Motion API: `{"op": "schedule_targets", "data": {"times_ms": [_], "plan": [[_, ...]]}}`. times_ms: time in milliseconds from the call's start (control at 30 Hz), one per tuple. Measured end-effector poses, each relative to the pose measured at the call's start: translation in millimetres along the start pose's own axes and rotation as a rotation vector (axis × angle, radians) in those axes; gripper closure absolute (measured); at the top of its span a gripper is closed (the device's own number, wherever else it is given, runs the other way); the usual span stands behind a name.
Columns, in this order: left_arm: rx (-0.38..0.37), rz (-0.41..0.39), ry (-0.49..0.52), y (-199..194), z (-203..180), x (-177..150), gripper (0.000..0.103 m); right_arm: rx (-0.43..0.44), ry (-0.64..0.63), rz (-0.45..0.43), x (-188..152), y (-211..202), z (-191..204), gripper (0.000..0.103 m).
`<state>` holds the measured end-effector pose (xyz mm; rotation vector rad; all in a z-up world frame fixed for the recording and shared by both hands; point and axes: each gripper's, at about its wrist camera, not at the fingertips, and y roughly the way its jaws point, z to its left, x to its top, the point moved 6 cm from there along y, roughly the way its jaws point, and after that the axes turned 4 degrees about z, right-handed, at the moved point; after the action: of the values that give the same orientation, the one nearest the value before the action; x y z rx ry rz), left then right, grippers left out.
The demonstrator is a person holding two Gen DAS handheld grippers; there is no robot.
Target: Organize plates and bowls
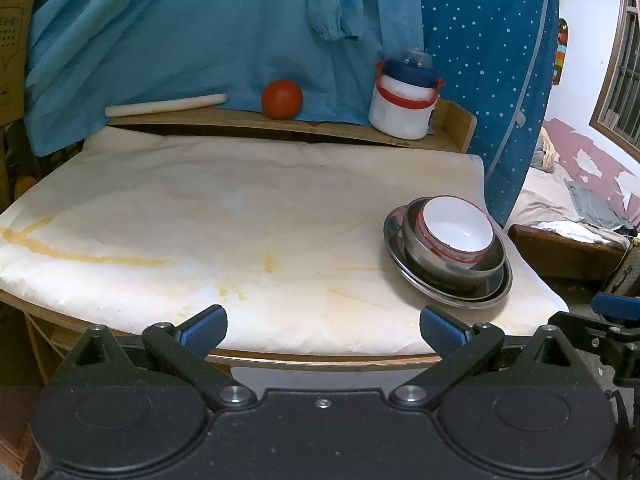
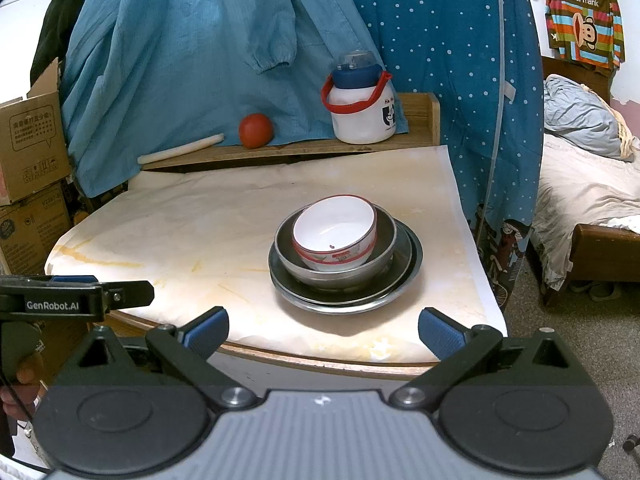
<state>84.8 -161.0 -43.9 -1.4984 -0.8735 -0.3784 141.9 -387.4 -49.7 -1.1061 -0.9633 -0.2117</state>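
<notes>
A white bowl with a red rim sits tilted inside a steel bowl, which rests on stacked steel plates on the paper-covered table. In the left wrist view the same white bowl, steel bowl and plates stand near the table's right edge. My left gripper is open at the front edge, left of the stack, holding nothing. My right gripper is open too, just short of the stack, with nothing between its fingers.
On the rear wooden shelf lie a white stick, a red ball and a white jug with a blue lid. Blue cloth hangs behind. Cardboard boxes stand left, a bed right.
</notes>
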Motion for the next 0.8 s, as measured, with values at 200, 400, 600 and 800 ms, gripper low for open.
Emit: {"op": "schedule_targets", "data": {"times_ms": [200,400,600,800], "plan": [[0.002,0.001,0.000,0.3,-0.3,0.2,0.001,0.000,-0.001,0.000,0.1,0.1,0.1,0.000],[0.003,0.003,0.003,0.5,-0.7,0.4,0.001,-0.001,0.002,0.001,0.1,0.2,0.1,0.000],[0.006,0.006,0.015,1.9,-0.2,-0.4,0.001,-0.001,0.002,0.001,0.1,0.1,0.1,0.000],[0.007,0.006,0.016,2.0,-1.2,0.2,0.001,0.000,0.001,0.001,0.3,0.0,0.0,0.000]]}}
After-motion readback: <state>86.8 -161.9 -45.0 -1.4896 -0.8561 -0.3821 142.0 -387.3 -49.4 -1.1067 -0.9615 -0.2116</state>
